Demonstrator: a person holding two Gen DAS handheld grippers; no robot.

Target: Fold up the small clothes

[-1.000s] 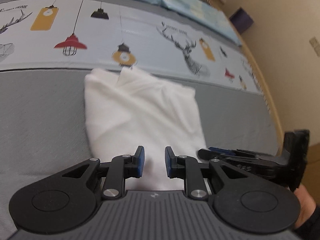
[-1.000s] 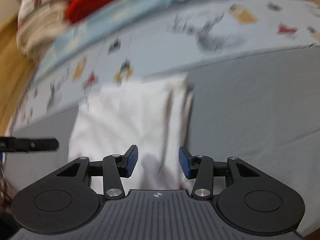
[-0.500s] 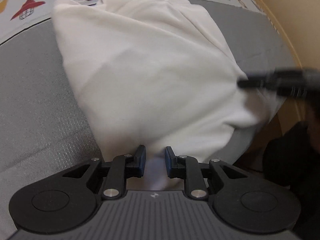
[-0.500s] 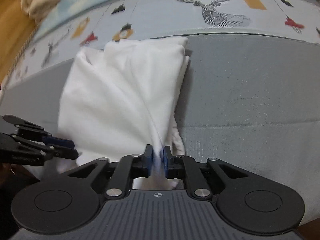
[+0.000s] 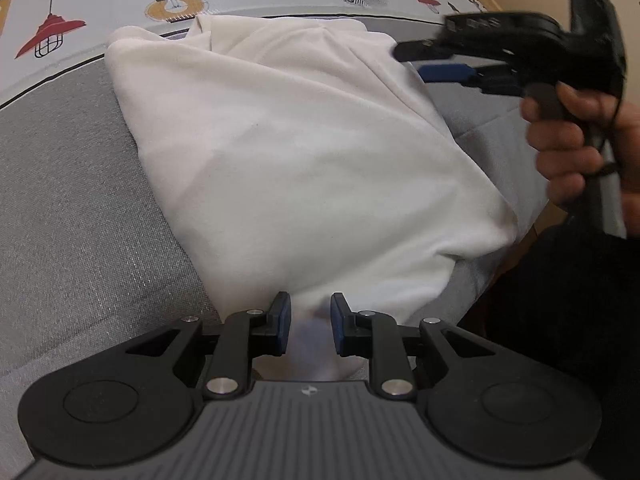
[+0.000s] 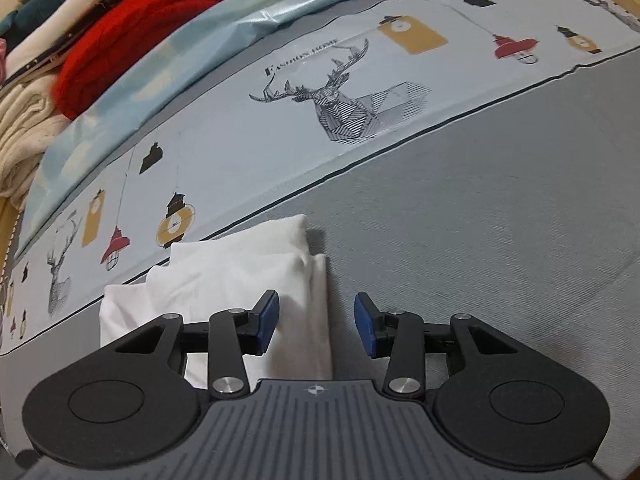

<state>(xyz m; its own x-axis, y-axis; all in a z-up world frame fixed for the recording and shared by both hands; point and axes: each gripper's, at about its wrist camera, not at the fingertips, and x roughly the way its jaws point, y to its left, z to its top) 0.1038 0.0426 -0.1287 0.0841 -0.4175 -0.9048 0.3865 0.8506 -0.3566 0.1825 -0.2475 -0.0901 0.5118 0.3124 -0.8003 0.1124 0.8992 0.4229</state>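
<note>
One white garment on our grey bed; long axis runs away from left gripper, part-closed around near hem; right gripper wide open, empty, above far right edge

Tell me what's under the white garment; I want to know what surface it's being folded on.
The white garment lies on a grey woven bedcover, with its far edge reaching a lamp-and-deer printed band. Whatever sits beneath the cloth itself is covered, so anything tucked under it cannot be seen.
</note>
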